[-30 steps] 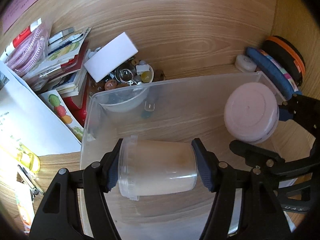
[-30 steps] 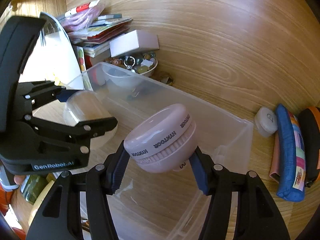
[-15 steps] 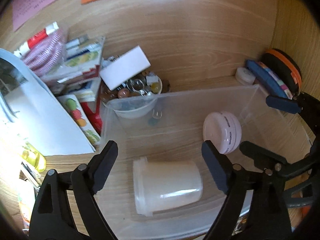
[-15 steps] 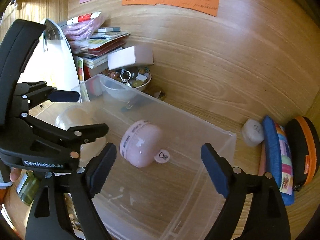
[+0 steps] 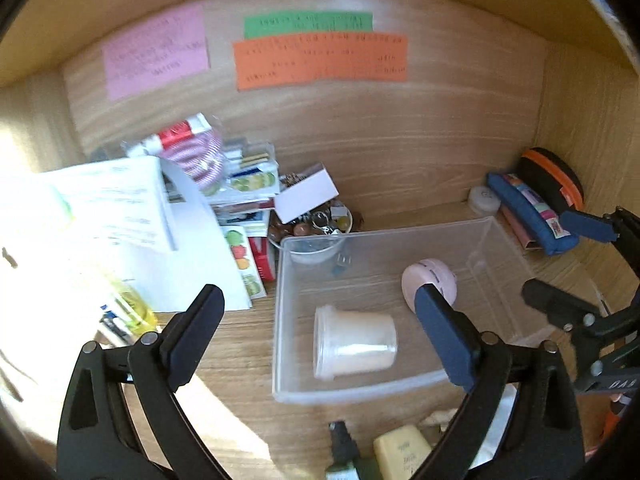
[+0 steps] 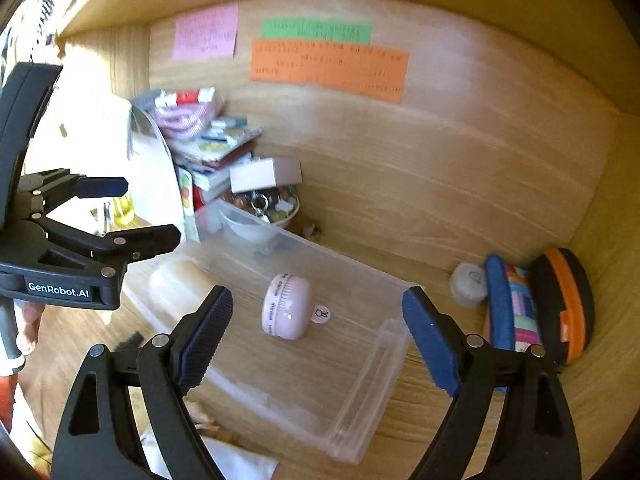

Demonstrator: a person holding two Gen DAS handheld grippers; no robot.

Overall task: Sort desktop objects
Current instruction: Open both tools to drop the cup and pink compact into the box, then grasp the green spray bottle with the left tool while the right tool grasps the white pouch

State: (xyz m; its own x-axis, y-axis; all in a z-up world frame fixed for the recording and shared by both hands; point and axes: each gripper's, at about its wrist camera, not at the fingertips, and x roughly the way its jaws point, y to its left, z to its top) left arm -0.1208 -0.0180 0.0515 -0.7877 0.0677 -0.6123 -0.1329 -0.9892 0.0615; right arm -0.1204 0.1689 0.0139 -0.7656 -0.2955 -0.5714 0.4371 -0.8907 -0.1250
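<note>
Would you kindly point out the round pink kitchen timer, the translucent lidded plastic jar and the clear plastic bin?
Round pink kitchen timer (image 6: 287, 307): right wrist view, on its ribbed side.
Translucent lidded plastic jar (image 5: 356, 343): left wrist view, middle of its body.
Clear plastic bin (image 6: 394, 350): right wrist view, on its right end wall.

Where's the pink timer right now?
In both wrist views the pink timer lies inside the clear plastic bin, right of the white jar lying on its side.

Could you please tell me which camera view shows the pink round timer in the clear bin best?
The right wrist view: the pink timer lies unobstructed there. In the left wrist view, a finger of the left gripper partly covers it.
</note>
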